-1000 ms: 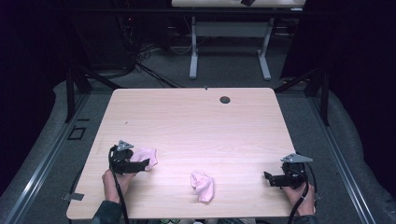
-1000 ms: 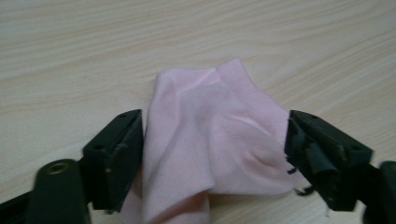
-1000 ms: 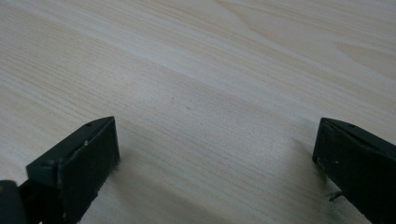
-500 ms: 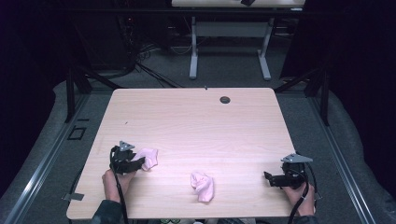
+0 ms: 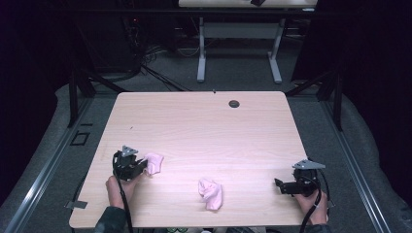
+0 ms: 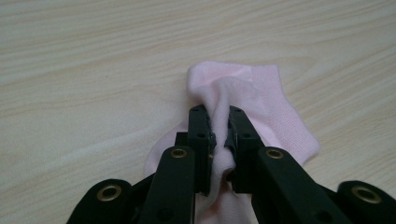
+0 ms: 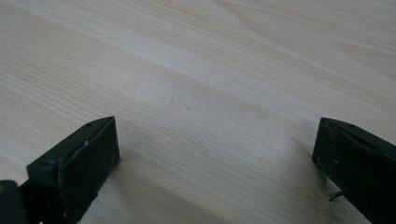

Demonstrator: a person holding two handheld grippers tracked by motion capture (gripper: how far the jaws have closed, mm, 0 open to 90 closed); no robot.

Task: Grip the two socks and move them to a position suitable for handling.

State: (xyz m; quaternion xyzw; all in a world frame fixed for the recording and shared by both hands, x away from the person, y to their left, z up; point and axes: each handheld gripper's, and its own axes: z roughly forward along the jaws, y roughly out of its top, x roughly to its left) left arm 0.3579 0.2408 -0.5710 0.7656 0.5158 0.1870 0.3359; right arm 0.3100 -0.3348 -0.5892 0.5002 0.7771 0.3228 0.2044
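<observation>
A light wood-grain table (image 5: 204,126) stands in a dark room with grey carpet; a second table's white legs (image 5: 201,48) show beyond it.

Pink sock (image 6: 261,107): lies flat on the table near the front left corner, one bunched fold of it pinched between the jaws of the left gripper (image 6: 218,126). In the high view this sock (image 5: 153,163) sits just right of the left gripper (image 5: 141,166), which points toward the table's right side. The person's left hand (image 5: 116,187) holds that gripper from behind, forearm entering from the bottom edge.

Second pink sock (image 5: 211,192): crumpled, near the front edge at mid-table, well apart from both grippers.

Right gripper (image 5: 278,184): near the front right corner, pointing left toward the crumpled sock, held by the right hand (image 5: 311,206). In the right gripper view its jaws stand wide apart over bare wood, the right gripper (image 7: 215,154) holding nothing.

Obscured items: the part of the held sock under the left gripper is hidden by the jaws. A small dark round object (image 5: 234,103) near the far edge is too small to identify.

Cables (image 5: 145,58) lie on the floor beyond the table.
</observation>
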